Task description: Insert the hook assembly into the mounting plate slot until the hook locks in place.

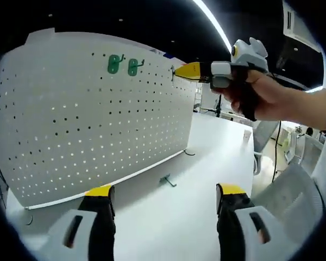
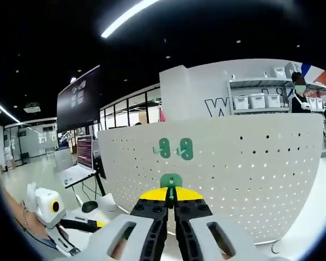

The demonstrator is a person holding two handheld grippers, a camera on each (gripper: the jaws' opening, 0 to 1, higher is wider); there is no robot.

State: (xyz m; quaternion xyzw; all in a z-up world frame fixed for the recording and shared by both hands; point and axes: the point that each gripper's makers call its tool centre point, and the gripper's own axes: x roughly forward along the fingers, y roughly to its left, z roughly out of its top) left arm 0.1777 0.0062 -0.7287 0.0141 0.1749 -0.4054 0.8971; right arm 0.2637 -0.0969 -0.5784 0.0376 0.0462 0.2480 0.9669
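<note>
Green hook assembly [image 2: 171, 181] sits pinched in my right gripper [image 2: 171, 202], at the pegboard [image 2: 250, 179] near its top edge, just below two mounted hooks [image 2: 174, 148]. I'd push straight in, level, until it seats. My left gripper [image 1: 164, 191] hangs open over the worktop [image 1: 206, 163].

This looks like a big open office or lab room, with a dark ceiling and long light strips [image 2: 125, 17] at the top, shelves of white bins [image 2: 255, 100] upper right, a laptop [image 2: 79, 163] at left, and a white bench [image 1: 206, 157].
</note>
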